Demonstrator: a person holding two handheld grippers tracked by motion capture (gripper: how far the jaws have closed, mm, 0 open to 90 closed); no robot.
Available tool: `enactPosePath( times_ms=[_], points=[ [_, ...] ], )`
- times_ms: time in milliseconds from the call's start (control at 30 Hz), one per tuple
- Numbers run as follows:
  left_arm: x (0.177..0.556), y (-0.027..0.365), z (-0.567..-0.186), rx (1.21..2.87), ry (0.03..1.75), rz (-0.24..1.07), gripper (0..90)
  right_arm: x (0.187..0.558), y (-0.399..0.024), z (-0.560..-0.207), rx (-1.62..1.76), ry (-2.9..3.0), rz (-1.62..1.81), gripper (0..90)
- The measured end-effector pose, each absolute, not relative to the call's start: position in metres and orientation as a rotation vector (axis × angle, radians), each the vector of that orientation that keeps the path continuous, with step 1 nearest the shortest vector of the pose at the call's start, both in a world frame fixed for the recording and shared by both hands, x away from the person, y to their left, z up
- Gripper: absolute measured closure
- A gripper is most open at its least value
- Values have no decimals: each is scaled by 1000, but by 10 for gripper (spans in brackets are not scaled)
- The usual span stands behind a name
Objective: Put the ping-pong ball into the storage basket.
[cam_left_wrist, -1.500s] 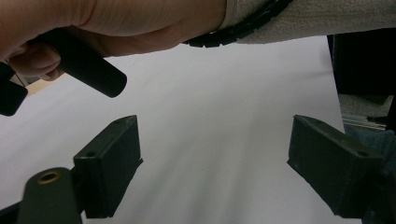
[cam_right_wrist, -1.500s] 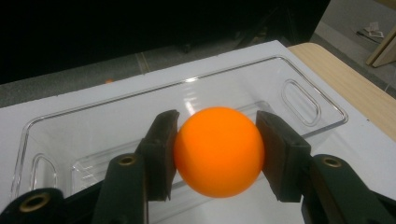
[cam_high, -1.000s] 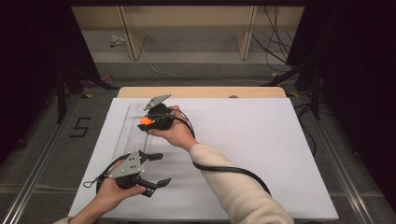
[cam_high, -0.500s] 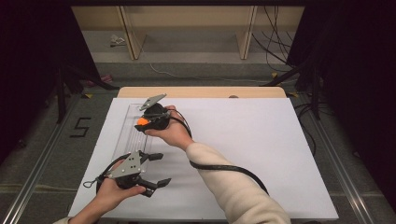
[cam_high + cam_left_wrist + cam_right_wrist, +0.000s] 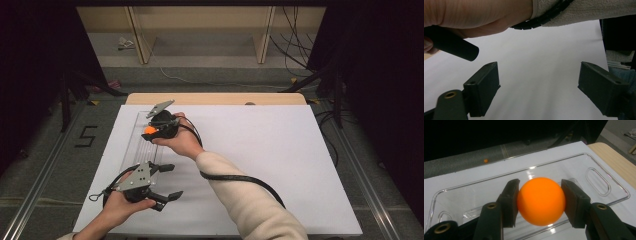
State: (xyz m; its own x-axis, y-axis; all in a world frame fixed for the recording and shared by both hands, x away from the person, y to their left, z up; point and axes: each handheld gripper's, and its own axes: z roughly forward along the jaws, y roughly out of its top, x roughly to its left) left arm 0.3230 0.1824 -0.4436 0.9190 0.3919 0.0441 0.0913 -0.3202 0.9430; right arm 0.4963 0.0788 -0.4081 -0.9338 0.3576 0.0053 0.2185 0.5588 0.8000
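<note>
One smooth orange plastic ball (image 5: 541, 201) sits pinched between the right gripper's (image 5: 541, 203) pads, directly above the clear rectangular plastic tray (image 5: 599, 178) below them. The left gripper (image 5: 539, 90), spread and empty, is farther from the tray.

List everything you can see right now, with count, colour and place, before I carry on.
ball: 1, orange, clamped between the right gripper's jaws above the tray
tray: 1, clear plastic, long, on the left part of the board
small orange thing: 1, on the grey floor past the board's edge, too small to identify
board: 1, white, covering the table
table: 1, light wood, edge showing at the far side
right gripper: 1, black, shut on the ball
left gripper: 1, black, jaws wide apart over bare board, near edge
cable: 1, black, trailing along the right sleeve
</note>
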Motion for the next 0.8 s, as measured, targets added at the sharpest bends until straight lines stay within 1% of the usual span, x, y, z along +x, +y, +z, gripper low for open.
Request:
enactPosePath(
  times_ms=[800],
  points=[
    [322, 182, -444, 1889, 351, 314, 165, 500, 88, -414, 491, 2655, 1302, 511]
  ],
)
